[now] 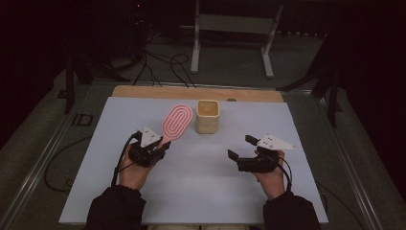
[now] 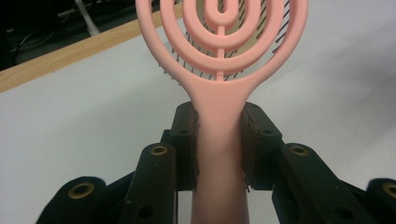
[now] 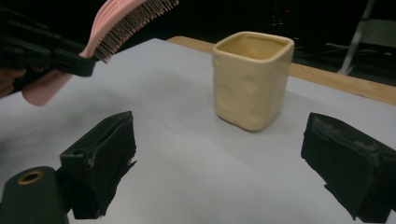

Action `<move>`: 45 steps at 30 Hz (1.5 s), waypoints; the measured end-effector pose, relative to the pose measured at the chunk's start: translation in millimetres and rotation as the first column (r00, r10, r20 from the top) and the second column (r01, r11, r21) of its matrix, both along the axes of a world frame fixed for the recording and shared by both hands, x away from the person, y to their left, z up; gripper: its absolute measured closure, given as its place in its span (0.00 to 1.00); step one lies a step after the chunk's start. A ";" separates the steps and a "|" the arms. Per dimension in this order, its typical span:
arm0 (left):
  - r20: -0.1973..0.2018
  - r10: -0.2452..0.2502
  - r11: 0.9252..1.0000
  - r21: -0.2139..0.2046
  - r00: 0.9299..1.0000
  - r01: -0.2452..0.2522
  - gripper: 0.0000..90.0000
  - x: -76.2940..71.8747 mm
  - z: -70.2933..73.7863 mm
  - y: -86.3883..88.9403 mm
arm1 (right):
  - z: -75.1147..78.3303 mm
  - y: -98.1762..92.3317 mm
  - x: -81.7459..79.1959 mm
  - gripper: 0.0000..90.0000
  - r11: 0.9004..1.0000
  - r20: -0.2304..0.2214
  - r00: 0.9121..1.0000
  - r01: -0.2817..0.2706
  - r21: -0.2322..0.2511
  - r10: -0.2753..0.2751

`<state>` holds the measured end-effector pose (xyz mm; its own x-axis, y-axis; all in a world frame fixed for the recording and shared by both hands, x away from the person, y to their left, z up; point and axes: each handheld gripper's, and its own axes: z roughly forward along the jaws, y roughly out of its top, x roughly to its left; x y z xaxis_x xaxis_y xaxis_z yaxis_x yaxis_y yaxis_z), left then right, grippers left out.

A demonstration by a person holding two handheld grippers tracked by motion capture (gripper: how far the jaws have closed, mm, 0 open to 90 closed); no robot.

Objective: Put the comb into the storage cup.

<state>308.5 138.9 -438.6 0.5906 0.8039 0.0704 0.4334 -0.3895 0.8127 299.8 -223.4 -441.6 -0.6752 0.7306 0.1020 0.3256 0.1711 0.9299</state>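
Centrally, empty cream cup [image 1: 208,116] upright

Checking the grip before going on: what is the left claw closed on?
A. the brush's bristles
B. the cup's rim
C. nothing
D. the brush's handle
D: the left claw pinches the pink brush by its handle, with the cup standing apart.

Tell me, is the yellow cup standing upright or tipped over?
Upright: the cup stands on its base on the table, its opening facing up.
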 end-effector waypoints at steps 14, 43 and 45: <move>0.045 -0.048 0.999 -0.004 0.998 0.049 0.78 -4.7 3.6 -15.1 | 7.5 13.9 11.1 0.11 0.997 -0.032 0.999 -0.024 0.079 0.027; 0.100 -0.136 0.990 -0.013 0.986 0.138 0.78 -17.0 5.4 -32.8 | 18.7 54.2 25.2 0.10 0.985 -0.064 0.990 -0.113 0.133 0.122; 0.101 -0.145 0.989 -0.008 0.984 0.147 0.78 -17.3 4.7 -33.7 | 20.4 56.1 26.2 0.10 0.983 -0.067 0.990 -0.117 0.140 0.127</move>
